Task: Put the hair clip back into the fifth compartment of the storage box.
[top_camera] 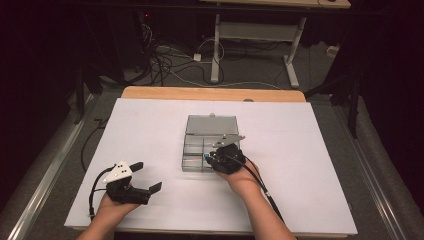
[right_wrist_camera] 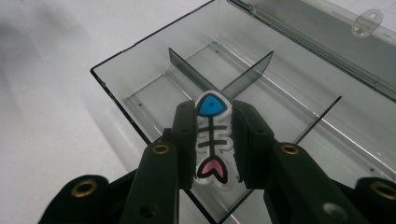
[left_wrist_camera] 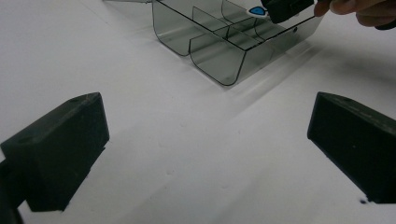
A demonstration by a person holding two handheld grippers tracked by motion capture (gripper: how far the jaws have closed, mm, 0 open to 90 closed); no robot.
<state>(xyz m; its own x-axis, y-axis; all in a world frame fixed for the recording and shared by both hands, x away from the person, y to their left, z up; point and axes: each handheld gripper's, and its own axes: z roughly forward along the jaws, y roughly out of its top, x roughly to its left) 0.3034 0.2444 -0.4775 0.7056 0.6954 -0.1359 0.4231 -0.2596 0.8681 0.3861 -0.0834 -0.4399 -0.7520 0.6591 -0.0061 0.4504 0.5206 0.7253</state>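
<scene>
A white worktop [top_camera: 150, 130] is covered almost to its far edge, where a strip of wood is left bare. At its middle a clear divided box [top_camera: 210, 131] is set, lid laid open toward the far edge. The left gripper [top_camera: 147, 176] is held near the near left corner, jaws spread wide over bare surface. A fish-skeleton sticker [right_wrist_camera: 212, 137] (blue head, pink tail) is pinched by the right gripper [right_wrist_camera: 212, 140] above the box's near compartments.

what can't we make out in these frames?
- High view: the fish-bone sticker is too small, tucked under the right gripper.
- Right gripper view: sticker edges are covered by the jaws; the compartment box near corner is cut off behind them.
- Left gripper view: the left gripper body is out of frame; box far end cut by top edge.
</scene>
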